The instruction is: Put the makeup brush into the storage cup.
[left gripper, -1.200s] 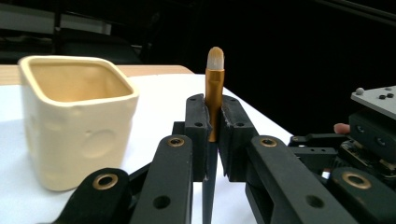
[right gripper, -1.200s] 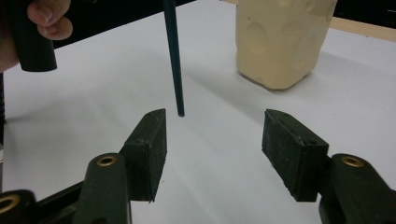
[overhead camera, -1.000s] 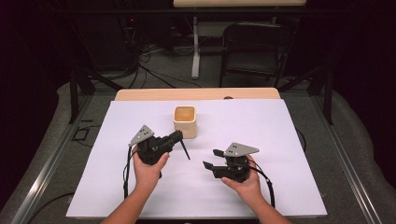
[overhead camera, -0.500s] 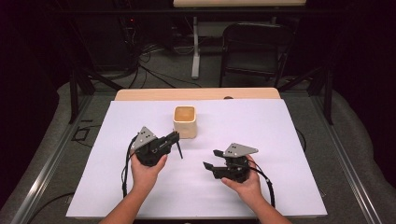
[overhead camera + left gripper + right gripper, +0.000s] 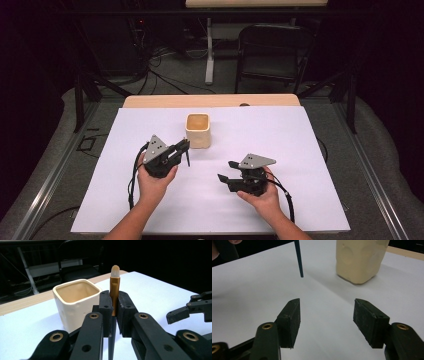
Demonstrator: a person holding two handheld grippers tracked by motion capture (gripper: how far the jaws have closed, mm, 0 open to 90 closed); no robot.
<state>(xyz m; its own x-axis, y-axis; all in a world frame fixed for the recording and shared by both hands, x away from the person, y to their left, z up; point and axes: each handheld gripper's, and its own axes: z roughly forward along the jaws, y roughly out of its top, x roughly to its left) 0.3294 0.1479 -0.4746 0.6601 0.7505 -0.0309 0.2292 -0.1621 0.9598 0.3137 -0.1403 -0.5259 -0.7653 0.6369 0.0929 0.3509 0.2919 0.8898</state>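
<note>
The high view looks forward and down from above the person's side, taking in the whole tabletop (image 5: 300, 130) from some way off. The left gripper view rides low on the left hand-held gripper (image 5: 114, 312), facing across the tabletop at close range — the cream cup (image 5: 75, 302) stands just ahead, and the right hand-held gripper (image 5: 187, 311) enters at its right edge. The right gripper view sits nearer the surface, looking along the right hand-held gripper's own jaws toward the same cup (image 5: 360, 258) and a thin dark stick (image 5: 298, 257), probably the brush handle.
</note>
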